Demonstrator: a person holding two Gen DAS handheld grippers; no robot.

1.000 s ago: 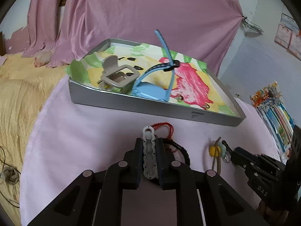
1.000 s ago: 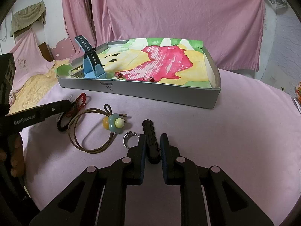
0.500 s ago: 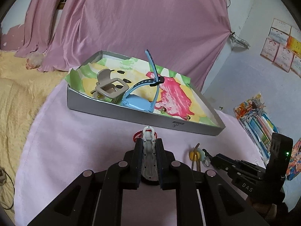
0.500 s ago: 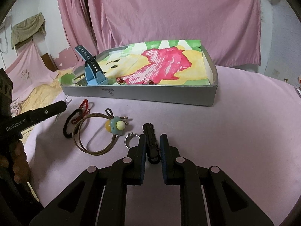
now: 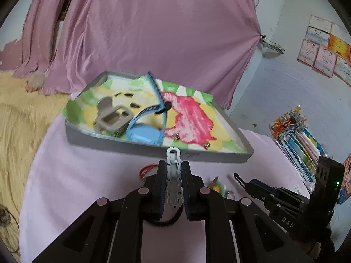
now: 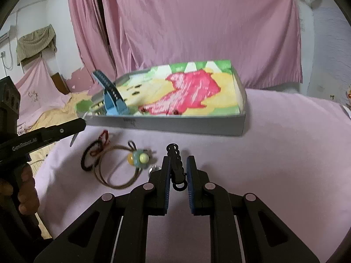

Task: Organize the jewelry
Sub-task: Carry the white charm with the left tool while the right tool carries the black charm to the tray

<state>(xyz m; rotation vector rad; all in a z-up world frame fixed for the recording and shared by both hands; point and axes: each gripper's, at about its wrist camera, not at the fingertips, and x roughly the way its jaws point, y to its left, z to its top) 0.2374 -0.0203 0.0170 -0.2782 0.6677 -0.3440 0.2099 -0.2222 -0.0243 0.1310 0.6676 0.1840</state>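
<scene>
My left gripper [image 5: 173,168] is shut on a pale grey hair clip [image 5: 173,164], held above the pink tablecloth just in front of the grey tray [image 5: 153,151]. In the tray's left end lie a blue watch [image 5: 144,133] and a beige clip [image 5: 111,118]. My right gripper [image 6: 177,164] is shut on a black hair clip [image 6: 174,162], raised off the cloth. On the cloth to its left lie a brown hair tie with yellow and green beads [image 6: 138,159], a black band with a red cord [image 6: 90,157], and a silver ring [image 6: 152,169].
The tray's floor carries a green, yellow and red picture, with two small earrings [image 6: 142,109] near its front wall. A pink curtain [image 6: 197,22] hangs behind the table. A yellow bedspread [image 5: 19,114] lies to the left. A person's hand [image 6: 24,188] holds the left gripper's handle.
Both grippers have risen and moved forward toward the tray, each keeping hold of its clip. The loose items on the cloth have not moved.
</scene>
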